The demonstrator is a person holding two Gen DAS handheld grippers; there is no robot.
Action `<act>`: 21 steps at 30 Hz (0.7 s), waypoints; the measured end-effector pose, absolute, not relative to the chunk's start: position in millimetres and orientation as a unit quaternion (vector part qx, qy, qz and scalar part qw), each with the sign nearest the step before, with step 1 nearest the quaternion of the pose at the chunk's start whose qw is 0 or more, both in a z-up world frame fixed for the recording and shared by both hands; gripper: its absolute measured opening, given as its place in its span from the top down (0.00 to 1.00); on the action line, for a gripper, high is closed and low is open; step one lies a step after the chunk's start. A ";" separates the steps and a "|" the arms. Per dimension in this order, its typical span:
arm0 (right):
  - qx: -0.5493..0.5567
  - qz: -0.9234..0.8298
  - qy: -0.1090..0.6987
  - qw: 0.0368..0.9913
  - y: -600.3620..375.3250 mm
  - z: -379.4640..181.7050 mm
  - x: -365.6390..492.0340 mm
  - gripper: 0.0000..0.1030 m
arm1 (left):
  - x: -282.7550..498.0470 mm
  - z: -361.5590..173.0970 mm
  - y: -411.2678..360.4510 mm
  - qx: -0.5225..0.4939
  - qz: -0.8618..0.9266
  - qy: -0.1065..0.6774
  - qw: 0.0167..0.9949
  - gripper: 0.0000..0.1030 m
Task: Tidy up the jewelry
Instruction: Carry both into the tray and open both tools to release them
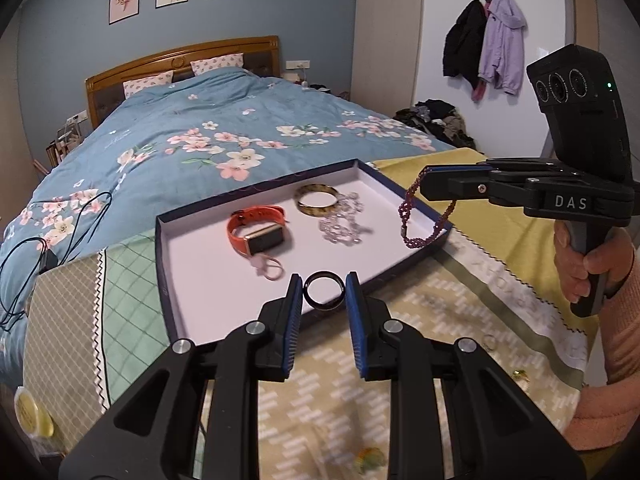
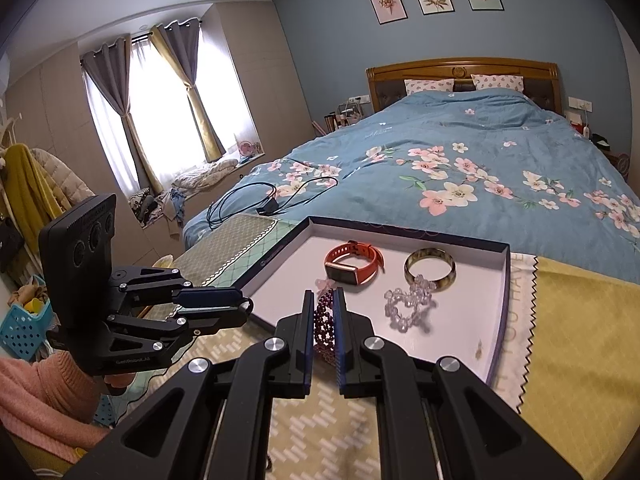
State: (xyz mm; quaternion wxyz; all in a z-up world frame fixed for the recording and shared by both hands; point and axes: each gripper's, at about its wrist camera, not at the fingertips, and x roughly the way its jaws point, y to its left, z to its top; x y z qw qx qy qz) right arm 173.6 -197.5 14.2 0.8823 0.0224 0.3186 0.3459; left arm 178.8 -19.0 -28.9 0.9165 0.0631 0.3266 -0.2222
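A shallow white-lined box (image 1: 192,280) (image 2: 496,320) lies on the cloth-covered table. In it are an orange watch (image 1: 256,232) (image 2: 354,264), a yellow-brown bangle (image 1: 316,199) (image 2: 430,270), a clear bead bracelet (image 1: 344,220) (image 2: 408,306) and a small pink loop (image 1: 270,268). My left gripper (image 1: 324,292) (image 2: 248,306) is shut on a black ring (image 1: 324,289) above the box's near edge. My right gripper (image 2: 323,312) (image 1: 428,184) is shut on a dark red bead bracelet (image 1: 420,220) (image 2: 324,328), which hangs over the box's right corner.
Small loose pieces lie on the patterned cloth: a ring (image 1: 490,342), a gold piece (image 1: 520,376) and a green-orange piece (image 1: 370,458). A bed with a blue floral cover (image 1: 224,132) stands behind the table, with a black cable (image 2: 272,200) on it.
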 end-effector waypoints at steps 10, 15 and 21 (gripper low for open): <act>0.044 0.345 0.345 0.872 -191.8 1.6 207.4 0.93 | 211.2 -38.2 -15.3 0.067 -0.200 0.339 0.917 0.78; 0.047 0.345 0.360 0.866 -185.2 -7.1 220.0 0.93 | 223.8 -47.2 -17.6 0.066 -0.196 0.352 0.913 0.78; 0.060 0.349 0.379 0.855 -181.2 -19.7 236.4 0.93 | 237.5 -57.4 -17.8 0.064 -0.190 0.368 0.908 0.78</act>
